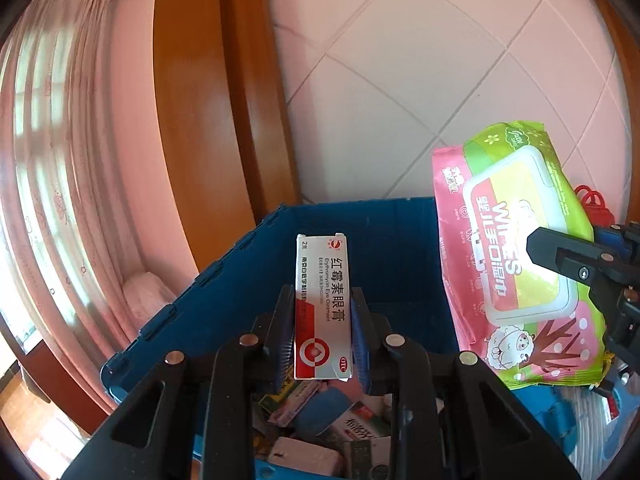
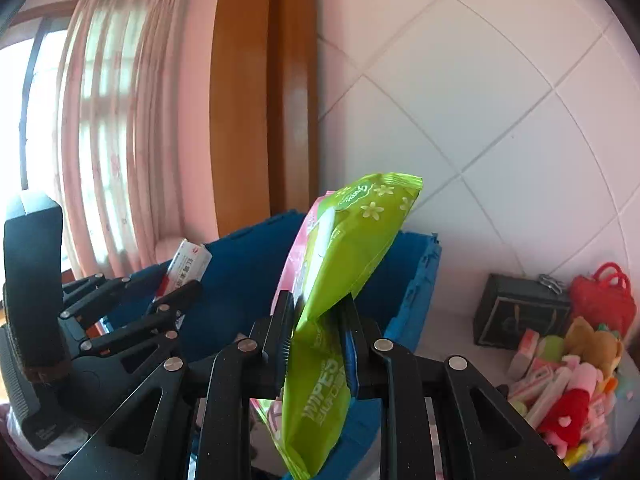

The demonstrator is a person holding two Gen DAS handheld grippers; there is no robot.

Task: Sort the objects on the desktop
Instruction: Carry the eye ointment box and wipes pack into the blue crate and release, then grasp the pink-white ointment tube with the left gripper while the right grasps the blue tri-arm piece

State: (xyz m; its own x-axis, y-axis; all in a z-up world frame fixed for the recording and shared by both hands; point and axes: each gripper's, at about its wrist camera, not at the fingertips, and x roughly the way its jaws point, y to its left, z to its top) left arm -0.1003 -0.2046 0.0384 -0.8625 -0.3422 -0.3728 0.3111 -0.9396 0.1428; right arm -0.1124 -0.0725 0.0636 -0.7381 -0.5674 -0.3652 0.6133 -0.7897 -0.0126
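Note:
My left gripper is shut on a white and red eye-ointment box and holds it upright over the open blue crate. The crate holds several small boxes and packets. My right gripper is shut on a green and pink pack of baby wipes and holds it on edge above the crate's right side. In the left wrist view the wipes pack hangs at the right with the right gripper clamped on it. The right wrist view shows the left gripper with the ointment box at the left.
On the table at the right lie a dark box, a red mesh bag and a pile of small toys and packets. A white tiled wall and a wooden door frame stand behind the crate. A curtained window is at the left.

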